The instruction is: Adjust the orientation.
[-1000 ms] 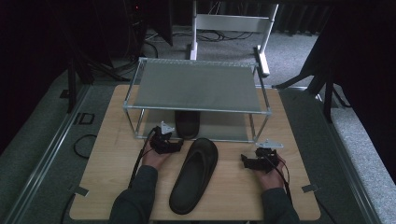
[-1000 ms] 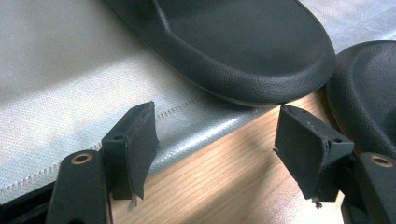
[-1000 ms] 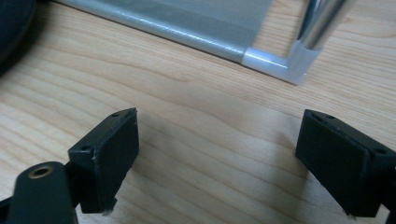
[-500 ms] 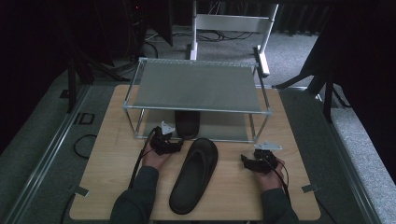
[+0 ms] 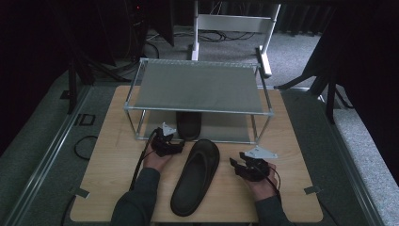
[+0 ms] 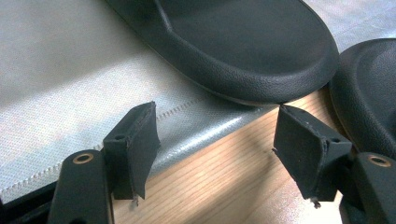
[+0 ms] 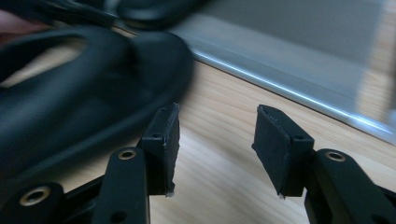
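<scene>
1 slipper (image 5: pixel 188 123) is stowed on the rack's (image 5: pixel 200 88) lower shelf; the second (image 5: pixel 196 175) lies on the desk (image 5: pixel 110 141), unheld, judged pending. Left gripper (image 5: pixel 176 144): fingers wide, empty. Right gripper (image 5: pixel 235 165): fingers have just been closing, half-narrowed, nothing between them. Left gripper view shows both toes nearly touching; high view gives layout.

Both tongs, left (image 5: pixel 178 147) and right (image 5: pixel 235 165), were black with brass-ringed screw holes behind their pads; grey three-cornered plates sat on top, black cables trailed behind, past dark sleeves.

Black slipper (image 5: pixel 196 176) on light wood-grain table (image 5: pixel 301 188), grey shelf (image 5: pixel 197 87)
</scene>
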The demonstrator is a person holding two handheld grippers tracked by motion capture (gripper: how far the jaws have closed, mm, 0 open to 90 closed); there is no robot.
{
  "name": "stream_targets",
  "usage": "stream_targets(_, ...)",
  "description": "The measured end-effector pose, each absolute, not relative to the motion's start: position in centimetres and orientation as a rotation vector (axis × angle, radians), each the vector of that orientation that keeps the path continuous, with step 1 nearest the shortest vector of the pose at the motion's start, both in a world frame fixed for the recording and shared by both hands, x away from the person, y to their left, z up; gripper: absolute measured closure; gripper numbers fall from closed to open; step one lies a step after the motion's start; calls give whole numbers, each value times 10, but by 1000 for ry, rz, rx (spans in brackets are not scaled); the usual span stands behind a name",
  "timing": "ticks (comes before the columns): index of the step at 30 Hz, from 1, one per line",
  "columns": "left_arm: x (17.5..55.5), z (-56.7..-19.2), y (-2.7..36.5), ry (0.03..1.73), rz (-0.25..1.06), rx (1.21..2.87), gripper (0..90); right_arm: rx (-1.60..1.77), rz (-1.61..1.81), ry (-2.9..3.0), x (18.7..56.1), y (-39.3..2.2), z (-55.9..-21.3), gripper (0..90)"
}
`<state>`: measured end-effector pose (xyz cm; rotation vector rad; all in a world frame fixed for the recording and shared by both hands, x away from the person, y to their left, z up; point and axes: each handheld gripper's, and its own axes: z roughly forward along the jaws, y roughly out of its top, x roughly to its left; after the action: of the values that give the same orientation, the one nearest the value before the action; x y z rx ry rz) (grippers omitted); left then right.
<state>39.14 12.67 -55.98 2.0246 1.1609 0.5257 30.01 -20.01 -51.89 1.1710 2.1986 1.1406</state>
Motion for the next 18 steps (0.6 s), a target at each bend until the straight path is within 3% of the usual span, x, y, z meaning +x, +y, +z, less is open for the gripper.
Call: stream_targets(18, 391, -560, 127, 1162, 525, 2024, 313, 1014, 1238, 2318, 294, -139, -502, 457)
